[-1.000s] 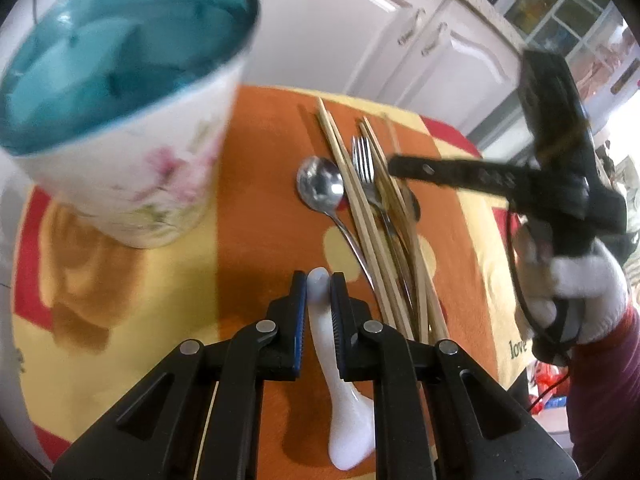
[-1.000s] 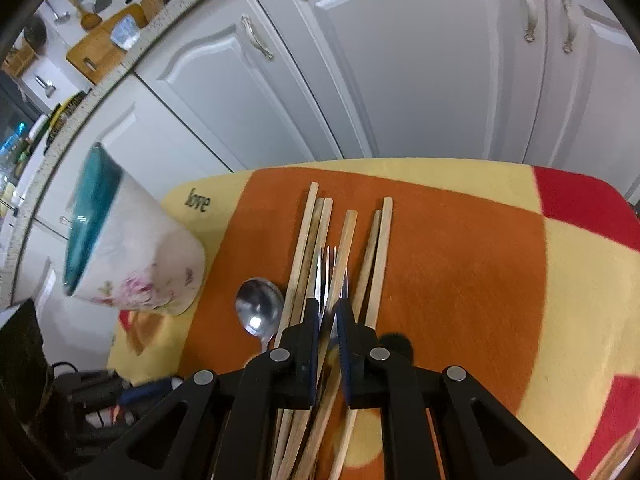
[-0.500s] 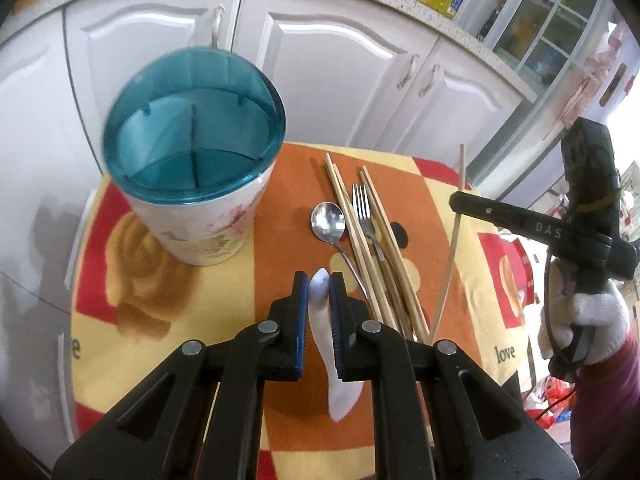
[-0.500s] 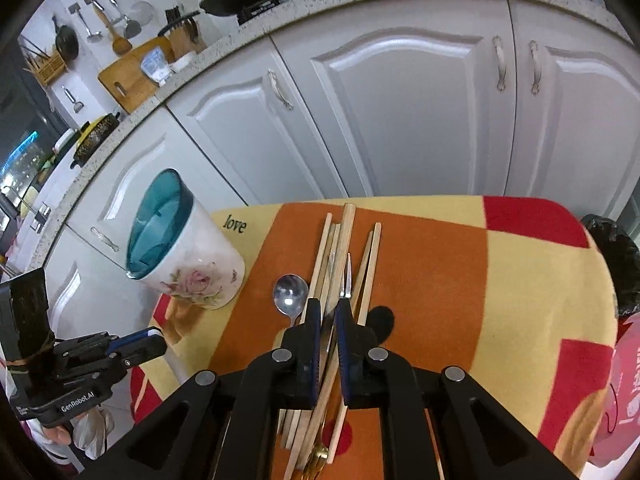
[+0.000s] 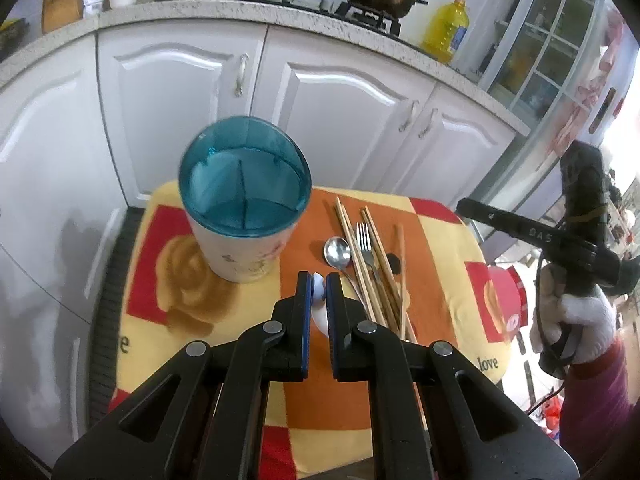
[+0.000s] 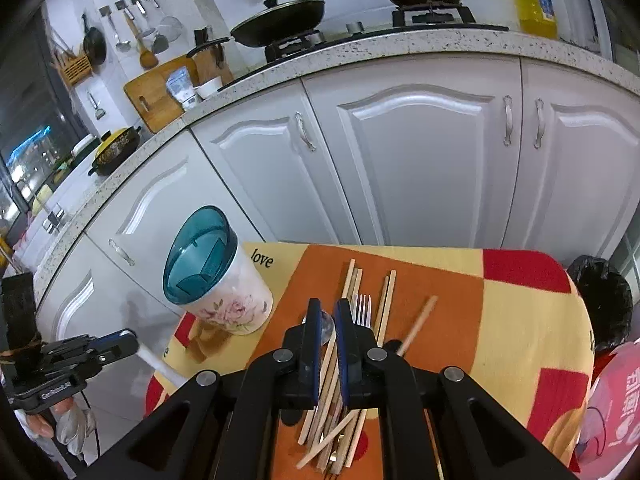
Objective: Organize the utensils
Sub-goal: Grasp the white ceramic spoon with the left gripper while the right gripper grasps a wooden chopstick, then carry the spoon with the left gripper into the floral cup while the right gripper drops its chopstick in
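White spoon (image 5: 319, 292) sits clamped in our left fingers (image 5: 304, 300); our right fingers (image 6: 320, 320), now risen above the chopsticks (image 6: 352, 360), stand slightly parted, empty.

The white spoon (image 5: 319, 294) sat between the fingers of the left gripper (image 5: 319, 285), which covered most of it. Only its tip and a small white bit lower down showed. In the right wrist view its far end was blurry.

The metal spoon (image 5: 337, 251) lost its handle behind the left gripper. In the right wrist view it was almost all hidden behind the right gripper (image 6: 324, 312).

The near ends of the chopsticks (image 5: 372, 264) went behind the black fingers. So did the handle of the fork (image 5: 364, 236).

The bottom of the holder cup (image 5: 244, 216) was too dark to see into.
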Motion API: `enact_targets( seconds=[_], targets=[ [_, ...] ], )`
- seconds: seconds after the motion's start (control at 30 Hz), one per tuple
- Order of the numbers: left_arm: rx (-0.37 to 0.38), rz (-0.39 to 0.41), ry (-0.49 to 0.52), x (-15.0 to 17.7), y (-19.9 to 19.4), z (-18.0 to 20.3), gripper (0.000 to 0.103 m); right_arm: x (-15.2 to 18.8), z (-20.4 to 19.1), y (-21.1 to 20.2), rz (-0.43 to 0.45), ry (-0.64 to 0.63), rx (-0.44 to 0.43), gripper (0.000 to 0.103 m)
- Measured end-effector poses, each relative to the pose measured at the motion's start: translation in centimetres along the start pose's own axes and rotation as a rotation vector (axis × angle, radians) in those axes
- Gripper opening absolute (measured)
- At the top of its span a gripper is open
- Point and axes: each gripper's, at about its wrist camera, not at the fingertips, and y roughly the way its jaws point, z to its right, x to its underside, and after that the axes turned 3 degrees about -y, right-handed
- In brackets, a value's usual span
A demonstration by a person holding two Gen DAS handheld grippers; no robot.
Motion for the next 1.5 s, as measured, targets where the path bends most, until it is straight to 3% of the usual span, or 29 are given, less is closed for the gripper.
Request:
enact_targets(
  seconds=[0.03,0.07,0.1,0.13,0.17,0.27,0.5,0.63,0.7,1.0,1.13,1.3,1.5],
  targets=[
    [-0.001,0.004,-0.005,0.0,-0.3,-0.1,0.006,0.2,0.7,0.8,-0.021,0.021,0.016,0.007],
    [-0.001,0.008,-0.011,0.0,-0.4,-0.2,0.006,0.4,1.2,1.5,-0.043,0.032,0.041,0.014],
    [-0.001,0.01,-0.014,0.1,-0.6,-0.4,0.006,0.7,1.7,2.3,-0.069,0.042,0.067,0.023],
    [-0.001,0.012,-0.017,0.1,-0.7,-0.4,0.006,1.2,2.7,3.3,-0.102,0.065,0.091,0.043],
    [-0.002,0.015,-0.019,0.1,-0.8,-0.5,0.006,1.6,3.4,3.9,-0.118,0.085,0.092,0.045],
    [-0.003,0.014,-0.021,0.2,-0.9,-0.7,0.006,2.7,5.9,5.6,-0.157,0.157,0.109,0.045],
    [-0.003,0.009,-0.03,-0.1,-0.5,-0.7,0.006,2.7,8.4,10.3,-0.216,0.209,0.156,0.031],
    [-0.008,0.019,-0.03,-0.4,-1.0,-0.6,0.006,2.4,8.7,12.1,-0.234,0.186,0.198,0.011],
    [-0.014,0.027,-0.033,-0.6,-1.3,-0.8,0.006,2.3,8.7,11.7,-0.237,0.182,0.18,0.008],
    [0.006,0.097,-0.076,-2.3,-4.2,-2.1,0.006,0.9,7.2,2.6,-0.07,0.169,0.064,0.005],
    [-0.011,0.157,-0.064,-3.7,-6.4,-2.4,0.006,-2.0,4.5,-1.6,0.033,0.13,-0.026,0.005],
    [-0.078,0.234,-0.043,-6.3,-8.4,-2.9,0.006,-6.4,-1.0,-4.4,0.149,0.043,-0.131,0.005],
    [-0.239,0.297,0.045,-9.6,-8.2,-2.9,0.006,-11.2,-6.1,-5.5,0.237,-0.041,-0.187,0.005]
  ],
)
